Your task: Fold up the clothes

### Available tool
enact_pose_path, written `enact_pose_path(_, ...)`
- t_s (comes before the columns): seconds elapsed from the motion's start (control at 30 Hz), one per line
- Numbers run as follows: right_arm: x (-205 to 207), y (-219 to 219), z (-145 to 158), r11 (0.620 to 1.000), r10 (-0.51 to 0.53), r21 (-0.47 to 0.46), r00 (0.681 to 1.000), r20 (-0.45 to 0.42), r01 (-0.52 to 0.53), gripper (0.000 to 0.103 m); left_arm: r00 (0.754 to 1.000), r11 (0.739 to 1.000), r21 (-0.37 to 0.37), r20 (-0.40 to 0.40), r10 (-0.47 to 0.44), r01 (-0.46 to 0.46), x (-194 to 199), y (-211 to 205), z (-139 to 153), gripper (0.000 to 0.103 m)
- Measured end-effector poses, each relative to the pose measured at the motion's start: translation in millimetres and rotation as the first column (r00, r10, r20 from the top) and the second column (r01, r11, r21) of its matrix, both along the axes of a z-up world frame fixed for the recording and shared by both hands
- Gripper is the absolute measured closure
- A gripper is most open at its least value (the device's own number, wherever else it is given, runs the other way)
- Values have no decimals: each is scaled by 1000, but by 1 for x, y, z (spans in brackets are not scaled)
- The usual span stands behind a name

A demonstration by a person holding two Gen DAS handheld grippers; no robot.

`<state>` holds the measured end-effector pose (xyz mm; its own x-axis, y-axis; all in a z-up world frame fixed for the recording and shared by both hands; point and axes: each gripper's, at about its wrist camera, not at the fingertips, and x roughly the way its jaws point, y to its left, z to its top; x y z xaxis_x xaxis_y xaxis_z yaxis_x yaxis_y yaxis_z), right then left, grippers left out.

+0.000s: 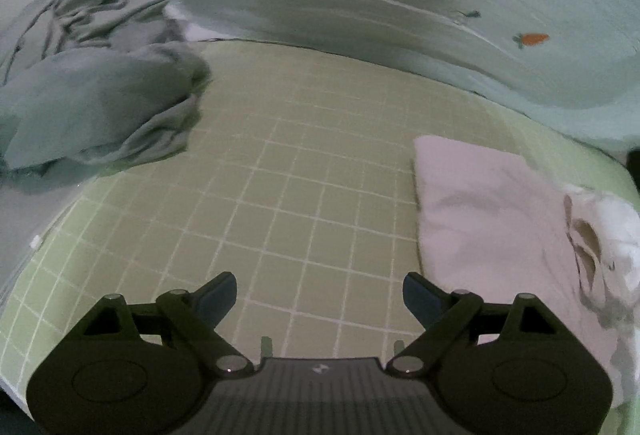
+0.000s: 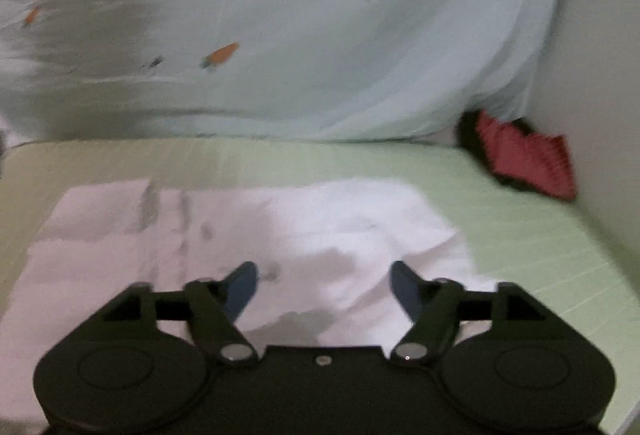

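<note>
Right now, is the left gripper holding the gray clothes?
No, the left gripper is open and empty over the green checked mat, while the gray clothes lie in a heap off to its left.

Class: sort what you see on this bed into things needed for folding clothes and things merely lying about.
For the job: pale pink folded garment; white garment; grey crumpled clothes; left gripper and right gripper, both open.

Lying about: carrot-print quilt; red item; green checked sheet.
</note>
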<state>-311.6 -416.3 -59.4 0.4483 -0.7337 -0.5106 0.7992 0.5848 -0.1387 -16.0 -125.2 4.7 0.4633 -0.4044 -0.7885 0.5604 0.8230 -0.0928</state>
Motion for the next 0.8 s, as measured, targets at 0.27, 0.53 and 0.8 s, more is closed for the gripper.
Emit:
enact_pose_path(0.27, -25, -68, -30, 984, -91, 148, 994, -59, 99, 18, 997, 996, 58, 25, -75, 73, -21, 7, -4, 13)
enact_pose_path(0.53, -72, -63, -62, 930, -189, 318, 982, -19, 185, 18, 999, 997, 61, 1, -54, 54, -31, 13, -6, 10)
enact_pose_path(0.8, -72, -35, -34, 959, -180, 213, 983, -38, 184, 0, 990, 992, 20, -72, -122, 124, -43, -17, -17, 9)
